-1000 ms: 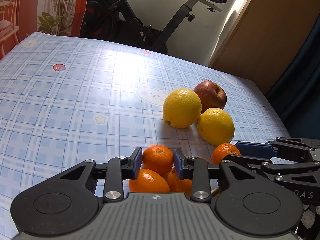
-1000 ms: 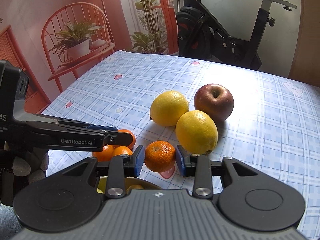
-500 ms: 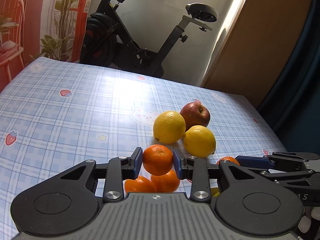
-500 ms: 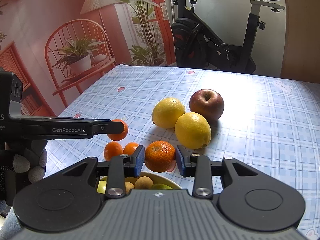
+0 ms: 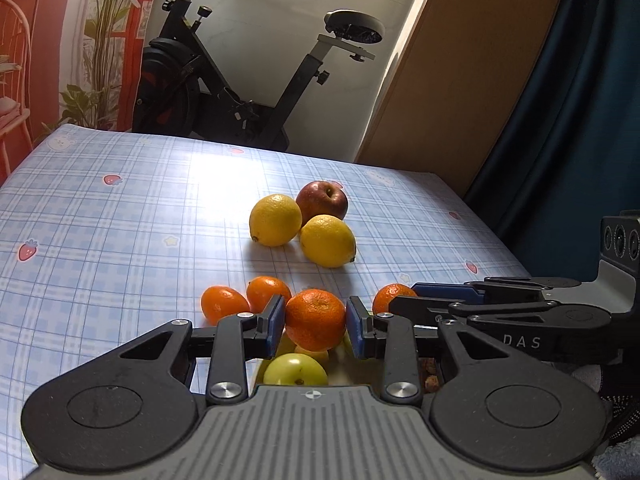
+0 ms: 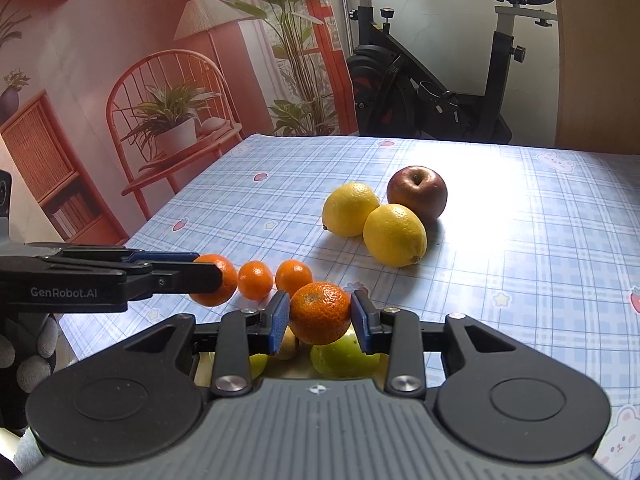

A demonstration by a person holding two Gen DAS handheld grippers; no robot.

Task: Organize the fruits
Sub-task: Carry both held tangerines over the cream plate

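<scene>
Orange mandarins, one clenched in each hand-held gripper, left (image 5: 315, 321) and right (image 6: 320, 316), have risen off the surface (image 5: 120, 240) since a second ago, above a fruit bowl (image 6: 224, 364); dropping in looks next.

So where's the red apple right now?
The apple sits far out on the checked tablecloth, right of centre in the right wrist view, touching two lemons just in front of it.

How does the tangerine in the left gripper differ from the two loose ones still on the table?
The tangerine in the left gripper is clamped between the blue pads and lifted over a bowl of green fruit; the two loose tangerines lie on the checked tablecloth, touching each other, ungripped. The held one looks bigger, being nearer the camera. All are orange and round.
</scene>
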